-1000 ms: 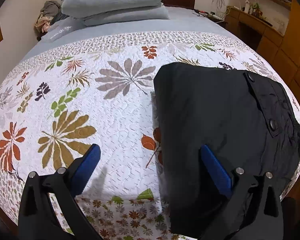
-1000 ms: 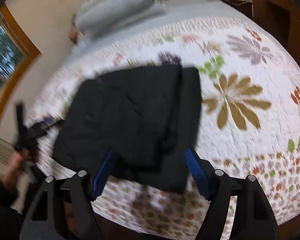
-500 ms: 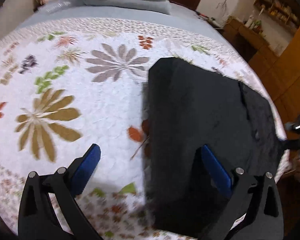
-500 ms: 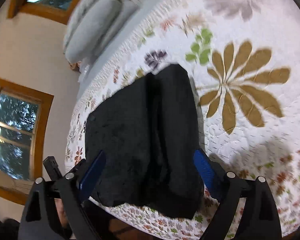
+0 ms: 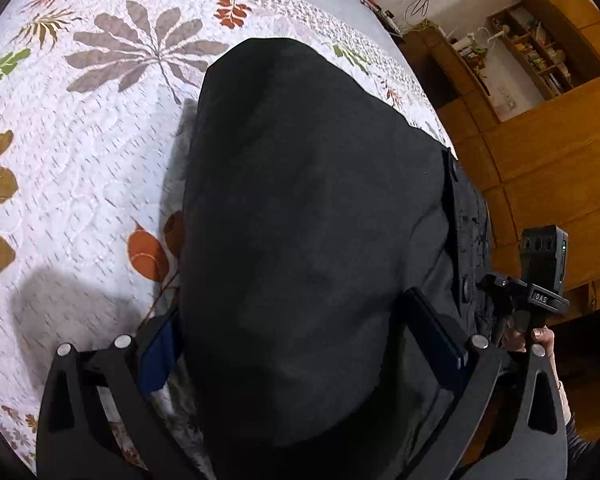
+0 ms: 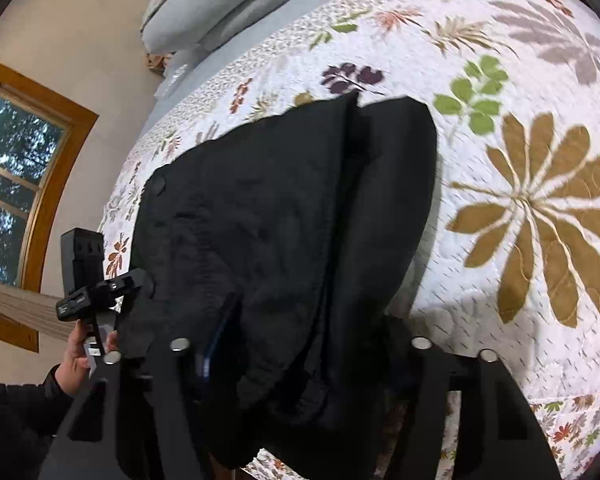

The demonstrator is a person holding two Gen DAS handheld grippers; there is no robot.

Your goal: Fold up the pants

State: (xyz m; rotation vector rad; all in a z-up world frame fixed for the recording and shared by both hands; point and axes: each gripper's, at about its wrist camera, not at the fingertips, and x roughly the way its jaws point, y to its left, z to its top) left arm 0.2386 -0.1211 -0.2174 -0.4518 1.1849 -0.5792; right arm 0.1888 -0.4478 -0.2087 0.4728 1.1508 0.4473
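Black folded pants [image 5: 300,200] lie on the floral quilt [image 5: 80,160] near the bed's edge. My left gripper [image 5: 296,332] straddles their near end. Its left blue pad [image 5: 158,350] sits beside the cloth's left edge and its right pad [image 5: 436,332] rests over the fabric, so the jaws stand wide and open. In the right wrist view the same pants [image 6: 284,200] bunch up between the fingers of my right gripper [image 6: 308,332]. Its jaws are closing on that cloth; the left pad [image 6: 220,332] presses into the fabric and the right pad is hidden under it.
Grey pillows [image 6: 220,0] lie at the head of the bed. Wooden cabinets and shelves [image 5: 540,100] stand past the bed's right side, and a window [image 6: 12,160] is on the wall. A person's hand [image 6: 76,352] holds the other gripper's handle.
Both grippers have tilted down and come closer to the pants. The left one has shifted over their near end. The right jaws widened, then narrowed around bunched cloth.
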